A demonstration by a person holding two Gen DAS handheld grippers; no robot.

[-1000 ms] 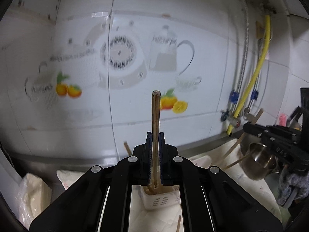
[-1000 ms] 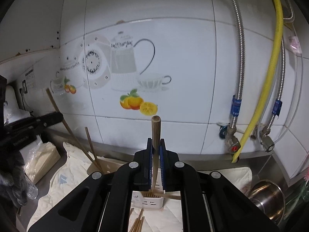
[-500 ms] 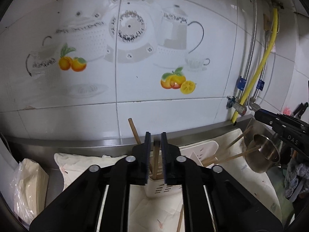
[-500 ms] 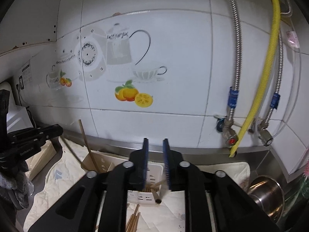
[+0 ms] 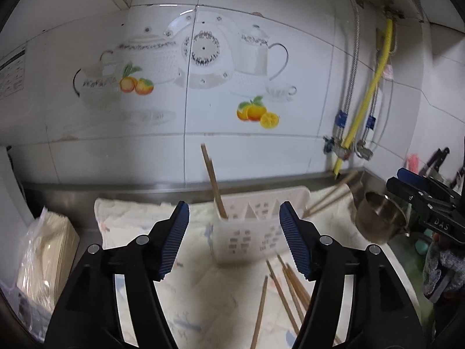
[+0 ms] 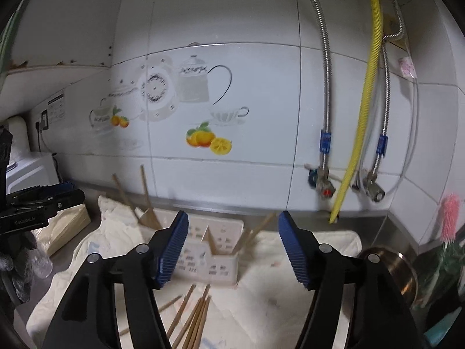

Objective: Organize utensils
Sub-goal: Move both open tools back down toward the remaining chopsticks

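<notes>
A white plastic utensil holder (image 5: 247, 232) stands on a cream cloth (image 5: 139, 221); it also shows in the right wrist view (image 6: 209, 250). Wooden chopsticks stand in it: some lean left (image 5: 213, 186) and some lean right (image 5: 331, 195). Several loose chopsticks (image 5: 287, 288) lie on the cloth in front of it, seen also in the right wrist view (image 6: 194, 317). My left gripper (image 5: 234, 238) is open and empty, just in front of the holder. My right gripper (image 6: 232, 244) is open and empty, above and in front of the holder.
A steel pot (image 5: 380, 218) sits right of the cloth, also in the right wrist view (image 6: 389, 273). A bagged stack of paper (image 5: 43, 250) lies at the left. The tiled wall carries a yellow hose (image 6: 363, 110) and steel hoses with valves (image 6: 324, 180).
Both grippers held a chopstick upright a second ago. Both lowered it into the holder, let go and opened wide. Both have drawn back from the holder.
</notes>
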